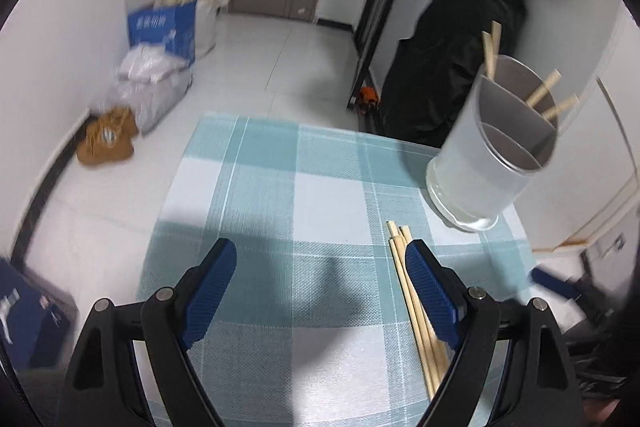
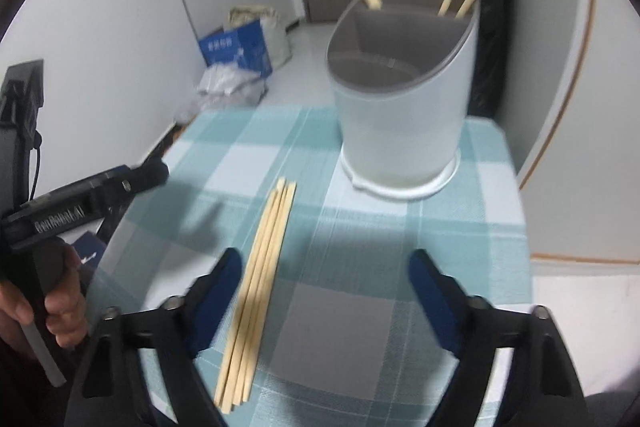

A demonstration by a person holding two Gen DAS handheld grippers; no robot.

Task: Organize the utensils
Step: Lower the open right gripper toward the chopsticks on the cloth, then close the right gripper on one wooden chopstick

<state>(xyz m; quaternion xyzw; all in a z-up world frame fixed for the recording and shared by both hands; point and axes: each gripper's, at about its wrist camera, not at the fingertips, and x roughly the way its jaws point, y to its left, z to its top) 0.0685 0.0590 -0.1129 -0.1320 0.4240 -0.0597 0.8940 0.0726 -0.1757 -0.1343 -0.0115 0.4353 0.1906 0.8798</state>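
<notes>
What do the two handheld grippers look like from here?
Both the left gripper and the right gripper have black linkage arms with silver pivot pins and blue ribbed finger pads. The left one's black body carries white lettering, and its handle is grey.

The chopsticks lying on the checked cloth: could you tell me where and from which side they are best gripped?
Probably from above, across the middle of the chopsticks. They lie flat, side by side and touching, so closing across their width should gather the bundle. The right tool is open with them just inside one finger.
</notes>
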